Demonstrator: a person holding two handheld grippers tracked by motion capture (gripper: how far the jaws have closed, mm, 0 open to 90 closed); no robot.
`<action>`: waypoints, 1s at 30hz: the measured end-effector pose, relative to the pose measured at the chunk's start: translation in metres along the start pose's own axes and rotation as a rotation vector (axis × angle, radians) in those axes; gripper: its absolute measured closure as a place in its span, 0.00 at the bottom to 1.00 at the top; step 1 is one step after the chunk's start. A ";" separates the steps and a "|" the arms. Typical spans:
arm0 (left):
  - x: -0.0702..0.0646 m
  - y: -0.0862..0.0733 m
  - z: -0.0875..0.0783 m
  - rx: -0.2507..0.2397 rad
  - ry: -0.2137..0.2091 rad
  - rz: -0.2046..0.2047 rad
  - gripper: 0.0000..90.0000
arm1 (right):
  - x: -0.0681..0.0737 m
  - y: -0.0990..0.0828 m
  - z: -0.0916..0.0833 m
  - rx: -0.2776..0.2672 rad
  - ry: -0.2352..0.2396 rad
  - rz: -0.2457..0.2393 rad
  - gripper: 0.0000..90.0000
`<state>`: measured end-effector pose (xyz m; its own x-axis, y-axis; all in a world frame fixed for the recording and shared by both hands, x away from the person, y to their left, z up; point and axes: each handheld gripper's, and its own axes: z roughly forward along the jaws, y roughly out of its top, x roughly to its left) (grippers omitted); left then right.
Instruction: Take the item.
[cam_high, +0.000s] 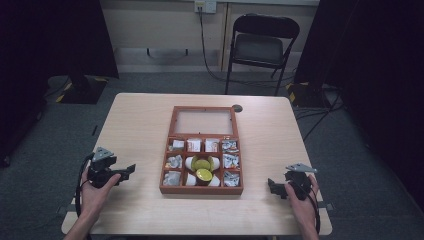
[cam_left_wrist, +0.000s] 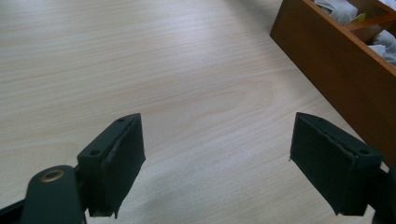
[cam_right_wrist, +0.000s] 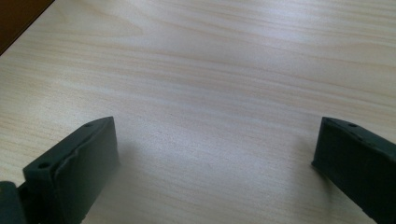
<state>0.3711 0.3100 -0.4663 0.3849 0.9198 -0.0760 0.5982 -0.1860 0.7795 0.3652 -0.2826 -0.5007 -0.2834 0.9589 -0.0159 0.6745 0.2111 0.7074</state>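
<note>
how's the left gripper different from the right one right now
The left gripper sits nearer the box, whose wall fills a corner of its view; the right gripper sits farther off and faces mostly bare table. The left's jaws look slightly narrower. Both are open, empty, pointing toward the box.

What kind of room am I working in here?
Probably a lab or studio set up for recording: a lone wooden table on grey carpet, dark curtains at both sides, and a folding chair by the wall.

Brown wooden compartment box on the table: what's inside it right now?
The brown wooden compartment box has its glass-paned lid open. Outer cells hold small wrapped packets; the middle holds white cups with yellow-green discs. Whatever lies beneath the discs is covered.
</note>
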 end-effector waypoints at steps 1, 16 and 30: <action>-0.001 0.001 0.000 -0.004 -0.003 -0.005 0.19 | 0.000 0.000 0.000 0.000 0.000 0.001 0.00; -0.022 0.028 0.009 -0.033 -0.058 0.066 0.22 | 0.000 0.000 0.000 0.001 0.000 0.001 0.00; -0.041 0.055 0.007 -0.084 -0.114 0.099 0.25 | 0.000 0.000 0.000 0.001 0.000 0.001 0.00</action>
<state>0.3935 0.2592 -0.4246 0.5188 0.8526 -0.0623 0.4944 -0.2397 0.8355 0.3653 -0.2826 -0.5007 -0.2827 0.9591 -0.0151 0.6752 0.2102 0.7070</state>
